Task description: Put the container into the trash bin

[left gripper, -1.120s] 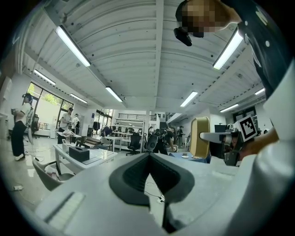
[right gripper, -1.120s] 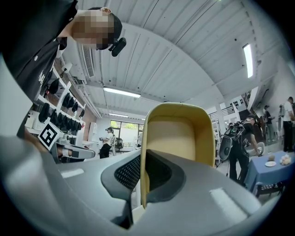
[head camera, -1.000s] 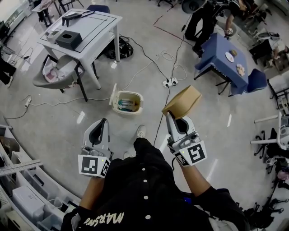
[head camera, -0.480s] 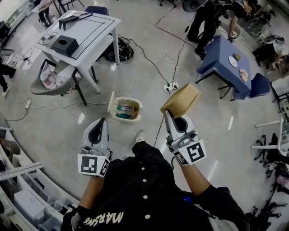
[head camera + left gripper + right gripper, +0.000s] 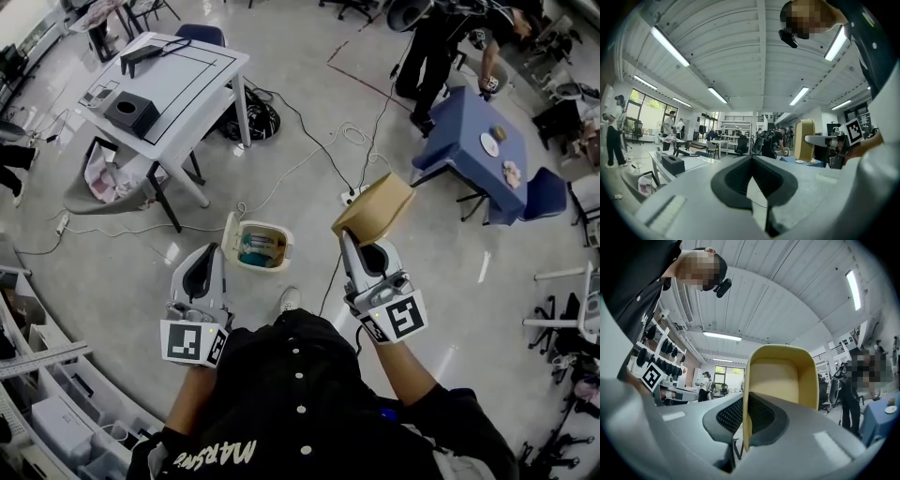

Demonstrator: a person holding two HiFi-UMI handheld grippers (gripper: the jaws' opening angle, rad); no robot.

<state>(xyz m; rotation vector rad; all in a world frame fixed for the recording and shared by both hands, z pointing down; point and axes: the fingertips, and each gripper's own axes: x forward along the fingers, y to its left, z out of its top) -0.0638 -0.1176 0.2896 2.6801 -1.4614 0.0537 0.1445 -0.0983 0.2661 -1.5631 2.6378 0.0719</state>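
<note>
- The right gripper (image 5: 355, 237) is closed on a tan container (image 5: 380, 206), pinching one of its side walls low down. One jaw sits outside the wall and the other inside the tub.
- The container is carried in the air, standing on end. Its long axis runs upright above the jaws, and its open side faces back toward the gripper and the person.
- From the left gripper view the container shows edge-on, as a tall narrow shape with the right gripper reaching it from the far side.
- The left gripper (image 5: 214, 255) is empty, with its jaws brought together at the tips and nothing between them.
- A trash bin (image 5: 273, 229) stands on the floor (image 5: 141, 262) ahead of the person. In the head view it lies between the two grippers and a little beyond them.
- Its lid (image 5: 231, 240) is flipped up on the left side, and some rubbish shows inside.
- The container is to the right of the bin in the head view, near it but not above its opening.
- A white desk (image 5: 187, 66) with a black box (image 5: 131, 113) on it stands further off at the upper left.
</note>
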